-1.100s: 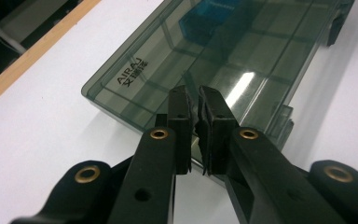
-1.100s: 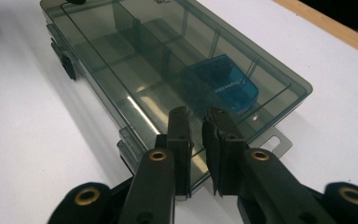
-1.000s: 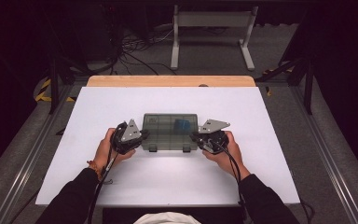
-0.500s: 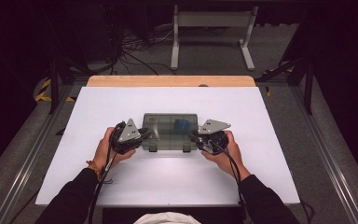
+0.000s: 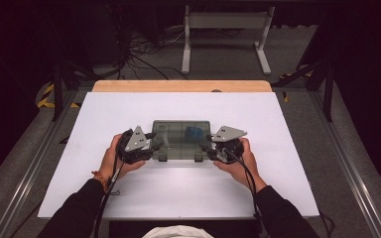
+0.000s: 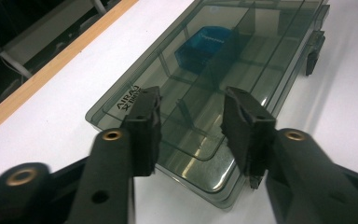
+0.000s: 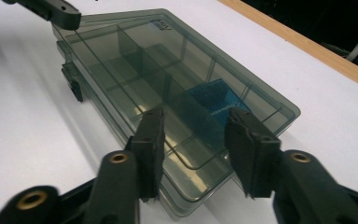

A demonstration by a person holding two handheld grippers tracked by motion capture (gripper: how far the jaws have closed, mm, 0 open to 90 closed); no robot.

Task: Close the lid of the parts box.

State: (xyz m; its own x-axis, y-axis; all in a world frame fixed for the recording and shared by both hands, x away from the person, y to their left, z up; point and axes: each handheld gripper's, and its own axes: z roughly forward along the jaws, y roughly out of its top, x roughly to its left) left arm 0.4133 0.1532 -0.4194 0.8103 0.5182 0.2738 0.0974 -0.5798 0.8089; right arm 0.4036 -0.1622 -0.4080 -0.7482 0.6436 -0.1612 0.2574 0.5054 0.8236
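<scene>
The box is smoky, see-through plastic, glossy and smooth, with glints on its lid; the block inside looks like blue plastic; the bench top is matt white, its far edge bare wood; each hand-held gripper has matt black plastic jaws with brass-coloured rivets.

Smoky grey translucent compartment box holding a blue item. White table with a light wood edge. Black gripper jaws.
</scene>
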